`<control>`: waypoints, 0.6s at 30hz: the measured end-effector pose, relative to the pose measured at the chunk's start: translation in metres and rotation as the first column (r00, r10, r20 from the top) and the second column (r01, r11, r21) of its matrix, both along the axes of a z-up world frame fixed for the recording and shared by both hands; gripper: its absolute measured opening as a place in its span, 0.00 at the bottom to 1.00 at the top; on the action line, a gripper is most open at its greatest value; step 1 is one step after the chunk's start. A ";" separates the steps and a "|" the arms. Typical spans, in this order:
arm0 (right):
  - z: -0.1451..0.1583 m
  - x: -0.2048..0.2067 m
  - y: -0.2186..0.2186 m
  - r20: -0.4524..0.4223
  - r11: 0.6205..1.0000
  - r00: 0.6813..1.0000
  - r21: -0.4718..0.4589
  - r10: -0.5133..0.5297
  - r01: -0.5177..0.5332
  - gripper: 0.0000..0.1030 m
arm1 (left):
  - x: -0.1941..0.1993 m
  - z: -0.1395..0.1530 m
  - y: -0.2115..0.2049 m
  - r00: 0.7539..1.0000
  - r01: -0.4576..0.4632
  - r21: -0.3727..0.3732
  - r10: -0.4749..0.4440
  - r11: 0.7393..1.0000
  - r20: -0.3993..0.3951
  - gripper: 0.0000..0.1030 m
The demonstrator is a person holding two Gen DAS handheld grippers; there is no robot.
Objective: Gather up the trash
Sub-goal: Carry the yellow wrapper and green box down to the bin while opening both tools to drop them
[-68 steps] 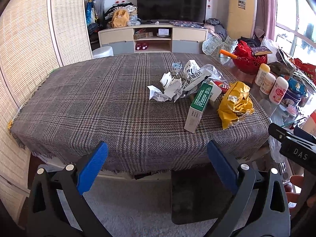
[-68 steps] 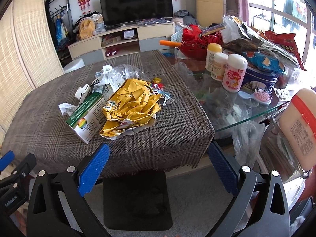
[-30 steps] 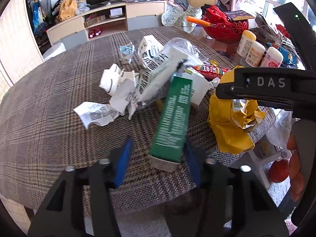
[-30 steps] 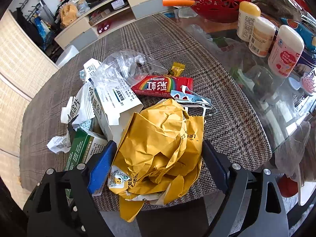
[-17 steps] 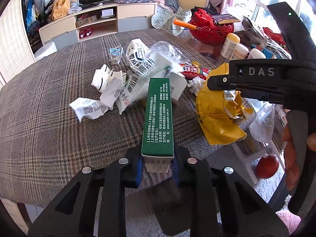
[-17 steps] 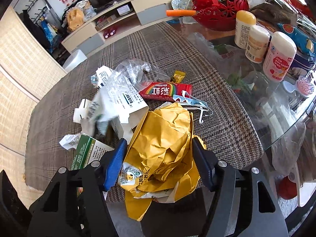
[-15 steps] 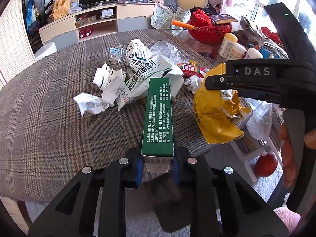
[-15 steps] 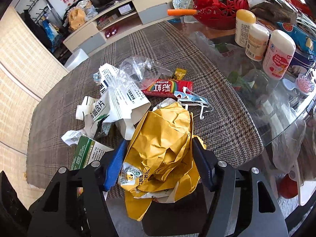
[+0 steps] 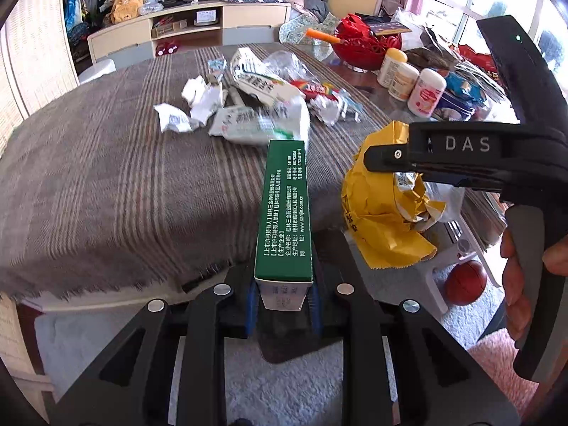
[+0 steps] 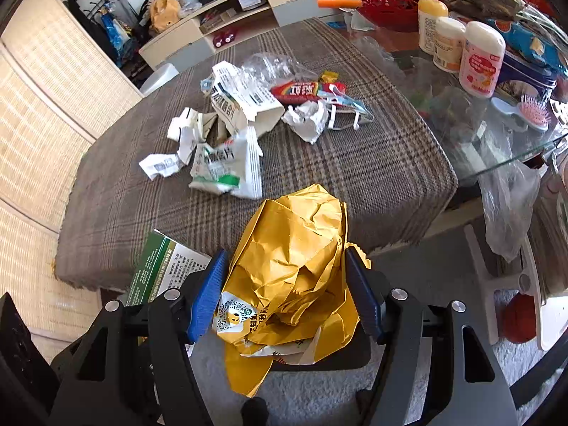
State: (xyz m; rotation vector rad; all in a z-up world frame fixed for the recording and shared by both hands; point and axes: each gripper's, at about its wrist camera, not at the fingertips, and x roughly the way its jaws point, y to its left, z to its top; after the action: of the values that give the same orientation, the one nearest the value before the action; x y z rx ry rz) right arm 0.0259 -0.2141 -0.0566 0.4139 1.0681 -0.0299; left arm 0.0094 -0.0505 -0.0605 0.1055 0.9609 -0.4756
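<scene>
Lifting status: both tools now clear of the surface [image 10: 355, 177], each carrying one piece; a second ago both pieces lay on the cloth.
Left tool [image 9: 282, 300]: pressed onto the near end of the green carton [image 9: 285, 209]; carton points forward, level, above the near edge.
Right tool [image 10: 284, 294]: pinching the crumpled yellow bag [image 10: 294, 266]; bag bulges above the pads and hangs below them.
Task meaning: two pieces collected, judged ready for transfer; no bin visible in either view.
Remaining trash: white wrappers [image 10: 227, 163], paper scraps [image 10: 159, 165], red candy pack [image 10: 305, 90] left mid-surface.
Edges: frayed cloth hem [image 9: 106, 284] just below the carton; glass edge [image 10: 514, 156] at right.
Open room: grey rug [image 9: 301, 390] below both tools, free for lowering.
Caution: bottles [image 10: 481, 60] crowd the right side; tools close together, carton beside the bag.
</scene>
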 end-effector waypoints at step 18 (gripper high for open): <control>-0.097 -0.021 0.004 -0.117 0.996 0.989 -0.013 0.088 -0.090 0.66 | -0.019 -0.100 -0.010 0.979 -0.044 0.024 0.048 0.999 -0.199 0.21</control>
State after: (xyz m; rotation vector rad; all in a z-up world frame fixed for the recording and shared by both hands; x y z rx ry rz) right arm 0.0048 -0.2102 -0.1540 0.3510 1.1998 0.0154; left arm -0.0095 -0.0600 -0.1601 0.0538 1.1623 -0.4395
